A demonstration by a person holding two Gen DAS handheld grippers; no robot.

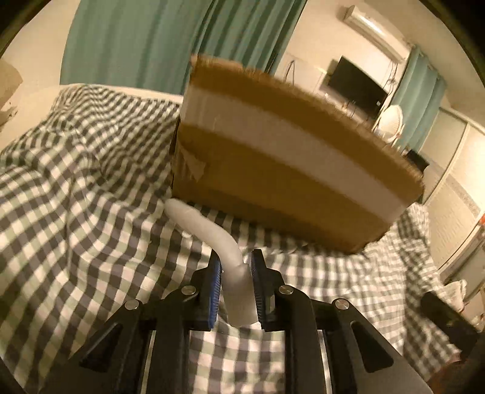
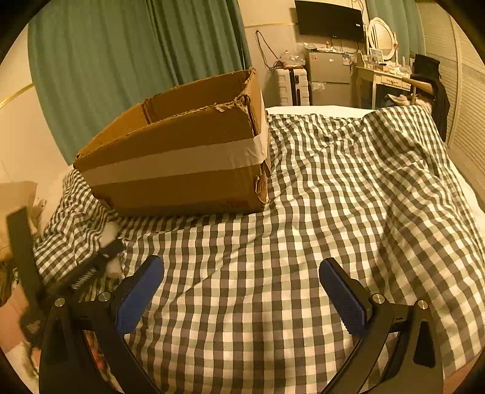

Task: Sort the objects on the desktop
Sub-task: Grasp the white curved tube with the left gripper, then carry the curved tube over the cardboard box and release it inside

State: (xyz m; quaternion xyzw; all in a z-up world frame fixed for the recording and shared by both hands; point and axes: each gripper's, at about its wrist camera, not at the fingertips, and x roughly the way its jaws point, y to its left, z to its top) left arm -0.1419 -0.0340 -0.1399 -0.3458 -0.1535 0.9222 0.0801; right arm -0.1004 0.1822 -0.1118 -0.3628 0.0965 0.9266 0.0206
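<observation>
**A:** Since you asked from the near end outward: your left gripper [image 1: 233, 283] is closed down narrow around a bent white tube-like object [image 1: 230, 257]. The blue pads [image 1: 214, 291] sit on either side of its near end, and the rest curves away to the far left, its tip just beside the near bottom edge of the cardboard box [image 1: 272, 169].

**B:** And my right one?

**A:** Your right gripper [image 2: 242, 291] stands wide apart with nothing between its jaws, only the checked bedspread [image 2: 333, 197] beneath it. The left gripper shows blurred at the near left of that view.

**B:** How far along am I?

**A:** Hard to say fully. The box sits farther off, to the left on the bedspread, top open, but neither view looks down into it, so I cannot tell what you have already put in. My judgement is that the white object is meant for the box and has not yet gone in. Apart from it, I see nothing loose on the bedspread, so little may remain. Beyond the bed are green curtains [image 2: 136, 45] and a wall-mounted screen [image 2: 330, 19].
</observation>
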